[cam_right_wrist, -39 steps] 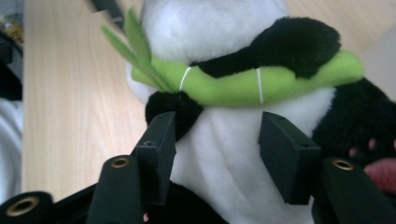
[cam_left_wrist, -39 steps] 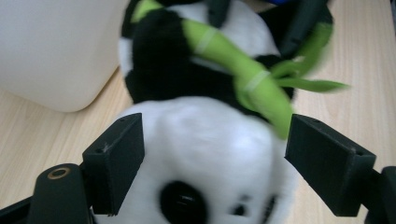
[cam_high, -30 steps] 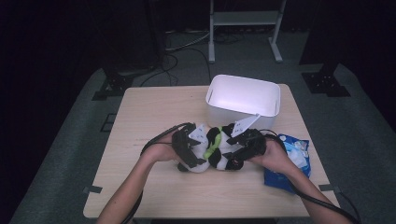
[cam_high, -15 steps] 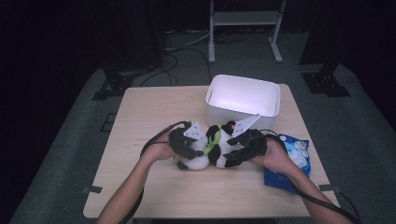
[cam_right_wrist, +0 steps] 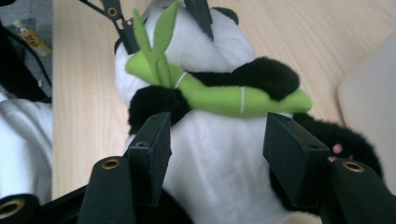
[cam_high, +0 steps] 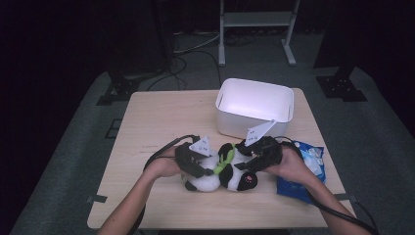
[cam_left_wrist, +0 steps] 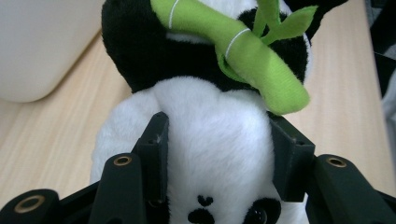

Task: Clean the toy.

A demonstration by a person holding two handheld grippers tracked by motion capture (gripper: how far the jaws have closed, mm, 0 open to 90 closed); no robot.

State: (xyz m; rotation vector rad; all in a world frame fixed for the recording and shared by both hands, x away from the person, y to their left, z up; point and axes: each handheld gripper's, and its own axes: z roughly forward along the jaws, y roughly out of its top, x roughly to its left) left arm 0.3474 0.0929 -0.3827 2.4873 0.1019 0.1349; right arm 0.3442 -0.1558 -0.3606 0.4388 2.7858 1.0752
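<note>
Two grippers on panda [cam_high: 222, 172], lower centre of high view: left gripper [cam_high: 201, 169] just closed, clamped on head; right gripper [cam_high: 244, 166] clamped on belly, below bin [cam_high: 254, 107].

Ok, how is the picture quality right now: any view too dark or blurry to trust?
High view: the room around is very dark, the table evenly lit and the white bin bright, the plush panda small and soft. Left gripper view: sharp fur, with the panda's face cut off at the bottom edge. Right gripper view: clear, bin corner slightly blurred.
</note>
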